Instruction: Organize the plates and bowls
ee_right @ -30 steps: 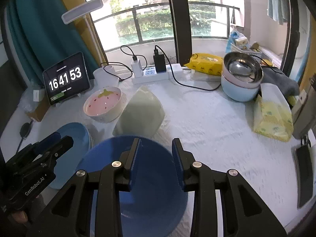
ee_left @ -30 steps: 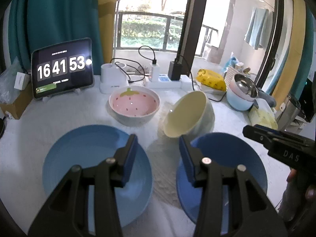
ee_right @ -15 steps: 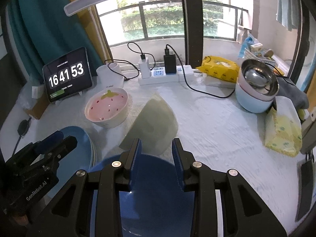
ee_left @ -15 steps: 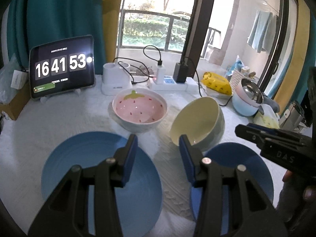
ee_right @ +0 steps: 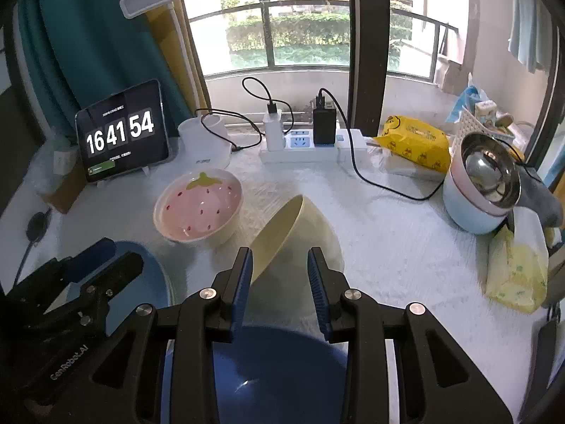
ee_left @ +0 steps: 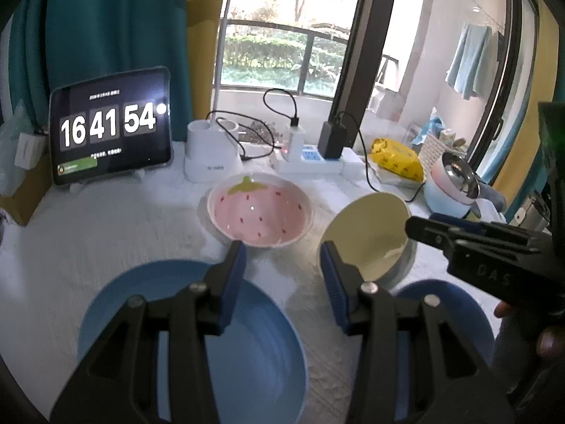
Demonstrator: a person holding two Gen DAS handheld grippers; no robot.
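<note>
A light blue plate (ee_left: 247,353) lies on the white table under my left gripper (ee_left: 282,282), which is open and empty above its far rim. A darker blue plate (ee_right: 275,371) lies under my right gripper (ee_right: 279,286), also open and empty; it also shows in the left wrist view (ee_left: 448,314). A cream bowl (ee_right: 293,236) lies tipped on its side just beyond the right fingertips, and shows in the left wrist view (ee_left: 367,236). A pink strawberry bowl (ee_left: 259,215) stands upright behind, also in the right wrist view (ee_right: 199,208). The left gripper (ee_right: 88,272) shows at left.
A tablet clock (ee_left: 109,141), a lamp base (ee_left: 212,159) and a power strip (ee_right: 303,148) with cables line the back. Stacked bowls with a steel one on top (ee_right: 483,183), a yellow pack (ee_right: 416,141) and tissue packs (ee_right: 519,275) stand at the right.
Both grippers have pulled back and risen, so the plates sit lower in view. The cream bowl and the strawberry bowl have not moved. The clock went from 53 to 54.
</note>
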